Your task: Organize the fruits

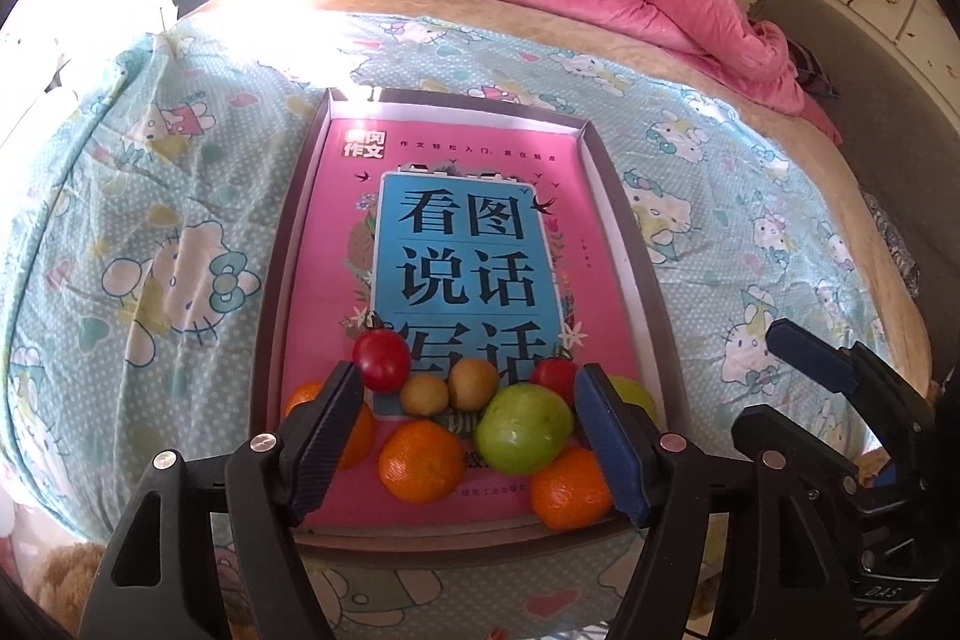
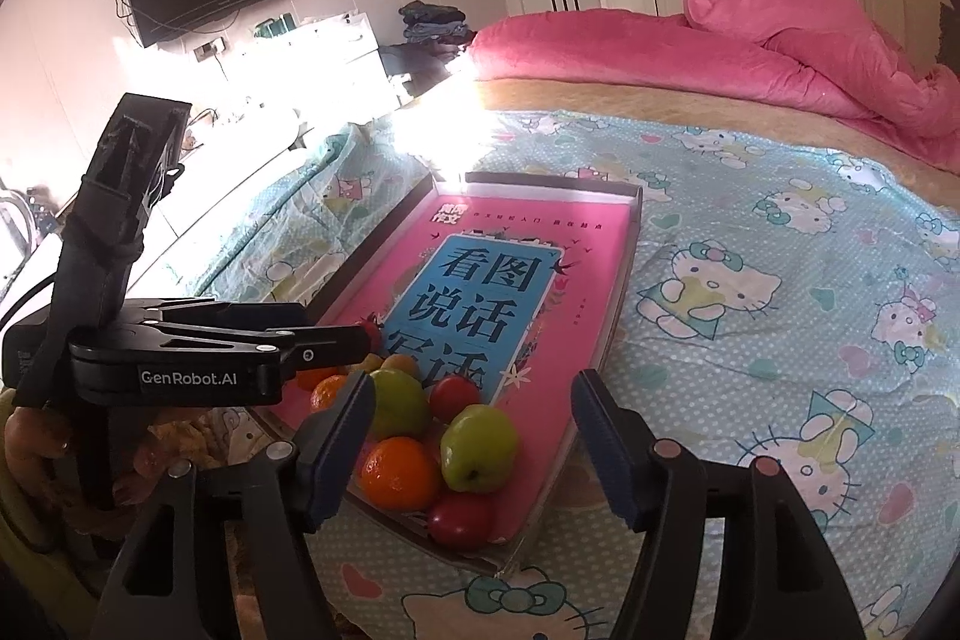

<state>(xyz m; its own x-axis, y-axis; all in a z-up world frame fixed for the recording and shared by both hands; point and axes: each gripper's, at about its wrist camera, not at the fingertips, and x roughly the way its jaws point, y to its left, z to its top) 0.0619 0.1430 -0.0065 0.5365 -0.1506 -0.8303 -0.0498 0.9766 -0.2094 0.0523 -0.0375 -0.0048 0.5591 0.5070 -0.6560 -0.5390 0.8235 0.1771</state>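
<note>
A cluster of small round fruits lies loose at the 6 o'clock end of a shallow grey cardboard tray (image 1: 624, 220) lined with a pink book. A glossy green apple (image 1: 525, 429) sits mid-cluster, with a smooth orange tangerine (image 1: 422, 462) at its 9 o'clock and another (image 1: 570, 487) at its 5 o'clock. Two brownish-yellow fruits (image 1: 425, 396) touch at its 11 o'clock, and a red tomato (image 1: 380, 360) lies beyond them.
</note>
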